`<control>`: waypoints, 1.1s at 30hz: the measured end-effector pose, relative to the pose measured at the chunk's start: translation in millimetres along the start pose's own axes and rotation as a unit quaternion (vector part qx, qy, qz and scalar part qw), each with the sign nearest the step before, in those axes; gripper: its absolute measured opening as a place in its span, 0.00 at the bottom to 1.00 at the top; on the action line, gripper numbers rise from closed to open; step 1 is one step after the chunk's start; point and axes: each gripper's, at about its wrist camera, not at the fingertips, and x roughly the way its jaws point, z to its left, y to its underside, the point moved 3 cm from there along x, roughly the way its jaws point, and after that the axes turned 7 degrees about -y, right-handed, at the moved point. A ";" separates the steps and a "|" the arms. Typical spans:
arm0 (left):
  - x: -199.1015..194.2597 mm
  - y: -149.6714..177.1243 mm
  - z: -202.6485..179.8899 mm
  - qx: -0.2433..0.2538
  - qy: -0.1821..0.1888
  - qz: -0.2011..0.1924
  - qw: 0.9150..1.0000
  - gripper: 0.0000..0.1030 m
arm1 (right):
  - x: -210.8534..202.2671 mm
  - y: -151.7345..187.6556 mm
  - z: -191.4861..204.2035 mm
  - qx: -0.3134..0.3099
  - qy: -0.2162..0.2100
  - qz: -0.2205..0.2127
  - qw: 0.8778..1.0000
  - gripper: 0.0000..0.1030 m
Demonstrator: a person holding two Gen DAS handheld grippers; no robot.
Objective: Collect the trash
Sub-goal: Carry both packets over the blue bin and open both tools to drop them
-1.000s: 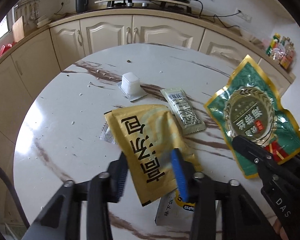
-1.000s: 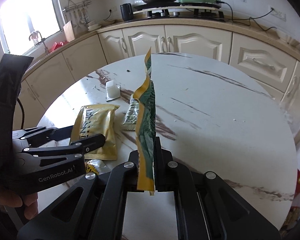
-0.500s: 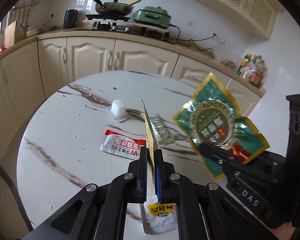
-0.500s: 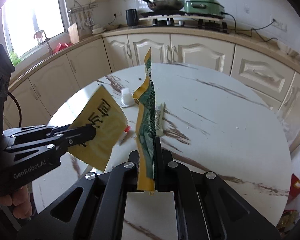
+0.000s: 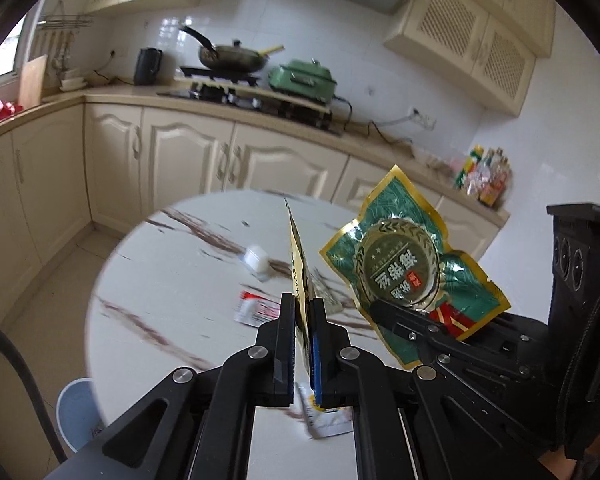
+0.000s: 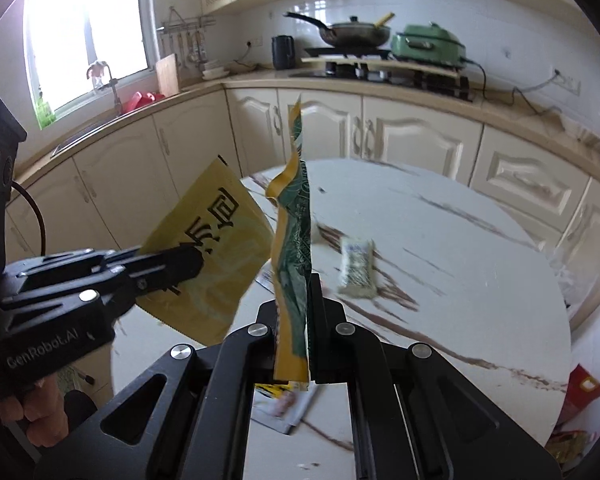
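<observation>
We have a wrapper in each gripper, both lifted clear of the round marble table [image 5: 148, 280]. On the left, our left gripper [image 5: 303, 312] is clamped on the yellow packet [image 6: 216, 248]; to its right our right gripper [image 6: 296, 292] pinches the green foil pouch [image 5: 404, 272]. Left behind on the table are a red-and-white sachet [image 5: 252, 311], a white cup [image 5: 257, 258], a pale sachet [image 6: 356, 266] and a near white packet [image 6: 282, 406]. We judge the carry-off step is in hand; next we must take both to a bin, perhaps the pale blue one [image 5: 78, 412] at lower left.
</observation>
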 end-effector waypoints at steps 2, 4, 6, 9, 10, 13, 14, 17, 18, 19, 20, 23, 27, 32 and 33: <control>-23.6 -0.4 15.5 -0.006 -0.009 -0.016 1.000 0.02 | -2.3 -6.4 14.6 -0.010 -0.005 -0.006 1.000 0.06; -42.8 -1.0 31.8 -0.008 -0.019 -0.025 0.999 0.02 | -1.0 -15.4 41.8 -0.025 -0.019 -0.011 0.999 0.06; -63.5 0.2 54.6 -0.016 -0.031 -0.035 0.999 0.02 | 4.3 -24.6 70.1 -0.040 -0.035 -0.013 0.999 0.06; -89.9 4.6 92.0 -0.033 -0.055 -0.044 0.997 0.02 | 18.9 -33.9 114.3 -0.058 -0.065 -0.012 0.996 0.06; -98.1 7.1 103.1 -0.039 -0.062 -0.046 0.996 0.02 | 25.6 -35.2 128.8 -0.062 -0.077 -0.011 0.995 0.06; -124.9 21.9 156.0 -0.065 -0.093 -0.045 0.993 0.02 | 56.7 -37.6 182.8 -0.077 -0.113 0.002 0.991 0.06; -130.8 26.2 172.2 -0.075 -0.103 -0.043 0.991 0.02 | 68.5 -37.1 199.8 -0.080 -0.124 0.009 0.989 0.06; -140.0 41.2 214.9 -0.101 -0.134 -0.030 0.985 0.02 | 103.3 -28.7 242.2 -0.085 -0.146 0.027 0.985 0.06; -140.9 50.3 234.4 -0.112 -0.147 -0.020 0.983 0.02 | 121.6 -24.9 257.0 -0.086 -0.151 0.038 0.984 0.06; -140.1 57.8 247.2 -0.118 -0.156 -0.011 0.981 0.02 | 136.8 -21.3 265.3 -0.084 -0.155 0.046 0.983 0.06; -138.3 66.3 263.1 -0.129 -0.166 0.000 0.978 0.02 | 155.9 -15.4 274.7 -0.082 -0.159 0.061 0.982 0.06; -121.2 98.7 308.7 -0.165 -0.183 0.044 0.968 0.02 | 221.3 12.9 296.2 -0.078 -0.161 0.114 0.977 0.06; -94.4 137.2 349.8 -0.200 -0.187 0.098 0.957 0.02 | 300.2 58.8 305.4 -0.065 -0.160 0.186 0.967 0.06; -64.8 168.3 392.4 -0.222 -0.182 0.151 0.946 0.02 | 386.5 109.5 302.3 -0.031 -0.166 0.262 0.950 0.06; -60.4 171.7 396.8 -0.223 -0.182 0.158 0.945 0.02 | 399.0 115.7 300.6 -0.025 -0.167 0.272 0.947 0.06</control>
